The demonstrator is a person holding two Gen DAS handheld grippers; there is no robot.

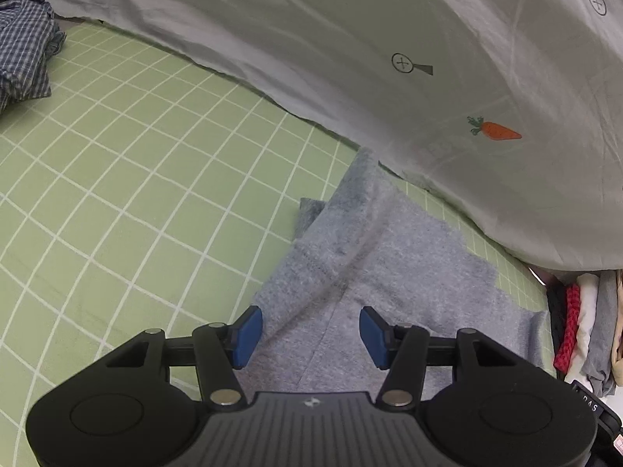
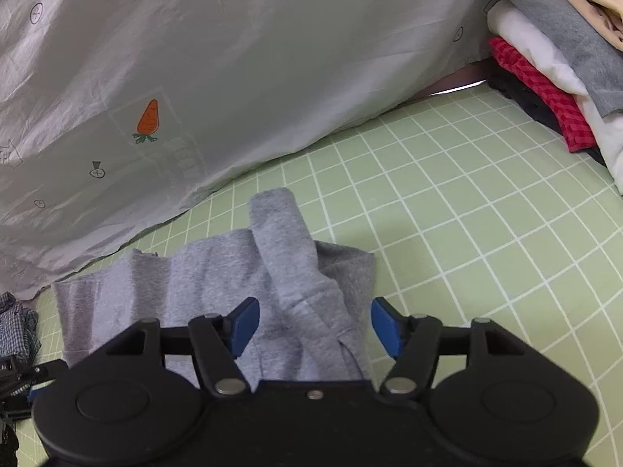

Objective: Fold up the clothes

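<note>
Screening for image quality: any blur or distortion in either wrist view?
Left wrist: grey garment shows a smeared streak, motion blur; grid sheet lines bow from the fisheye. Right wrist: garment sharp, same bowing of the grid, dark corners.

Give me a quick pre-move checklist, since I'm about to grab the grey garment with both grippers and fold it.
1. Left gripper open, jaws apart above the cloth: ok.
2. Right gripper open, nothing pinched: ok.
3. Grey garment lying flat: not ok; a sleeve-like strip lies folded across it.
4. Green grid sheet to the garment's right free for the fold: ok.
5. White carrot-print cloth apart from the garment: cannot tell; their edges meet in the left view.
6. Folded stack out of the way: ok.
</note>
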